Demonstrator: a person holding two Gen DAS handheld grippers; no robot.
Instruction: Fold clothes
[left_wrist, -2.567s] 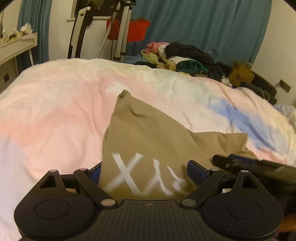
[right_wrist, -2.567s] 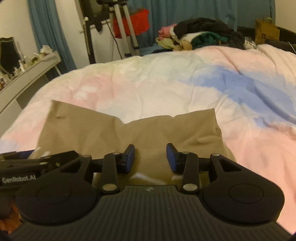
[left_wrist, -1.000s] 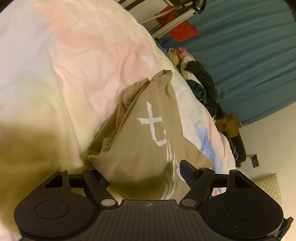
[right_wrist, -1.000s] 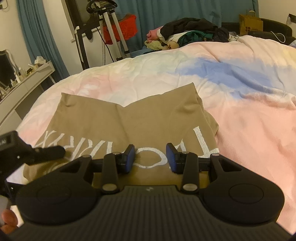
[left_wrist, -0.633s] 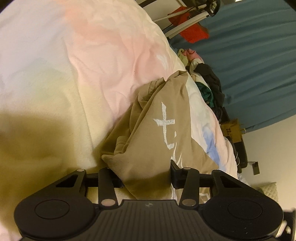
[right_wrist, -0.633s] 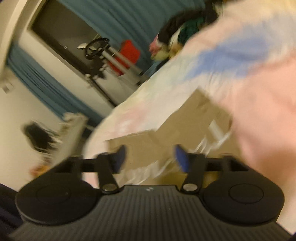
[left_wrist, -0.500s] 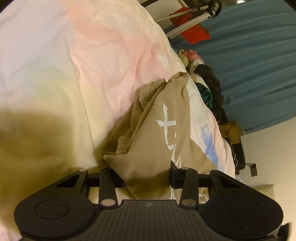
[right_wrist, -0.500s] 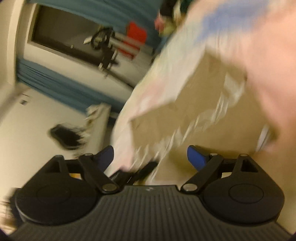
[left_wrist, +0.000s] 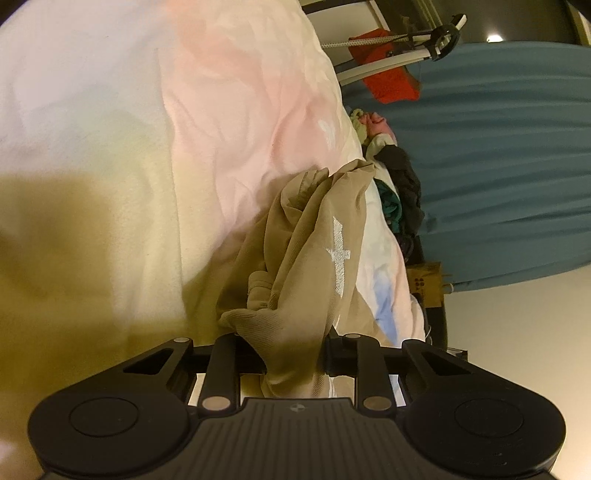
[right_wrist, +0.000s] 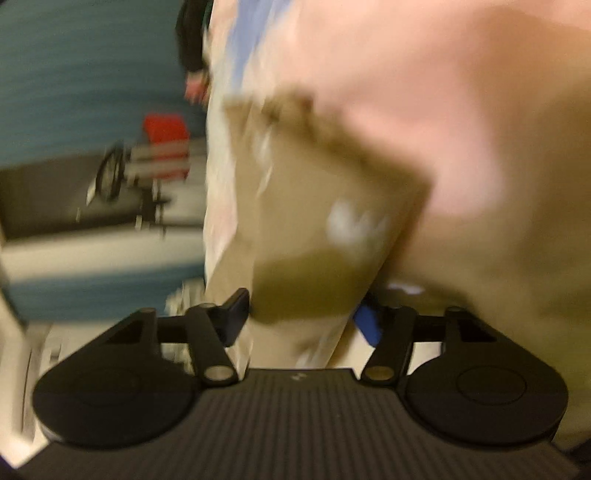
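A tan garment (left_wrist: 317, 251) with white print lies bunched on the pastel duvet (left_wrist: 221, 110). The left wrist view is rolled sideways. My left gripper (left_wrist: 291, 350) is shut on the garment's ribbed edge, and cloth hides the pads. The right wrist view is also rolled and badly blurred. There a thick fold of the tan garment (right_wrist: 314, 206) fills the gap of my right gripper (right_wrist: 303, 317). Its fingers (right_wrist: 236, 310) stand moderately apart. The blur hides whether they pinch the cloth.
The duvet (right_wrist: 443, 92) covers the whole bed. A pile of loose clothes (left_wrist: 402, 192) sits at the bed's far end before a blue curtain (left_wrist: 498, 147). A metal frame (left_wrist: 406, 48) with a red item (left_wrist: 388, 81) and a cardboard box (left_wrist: 424, 284) stand beyond.
My left gripper closed on the garment's edge and drew it into a bunch. My right gripper rolled sideways fast, opened wide, then narrowed around a fold of the cloth.
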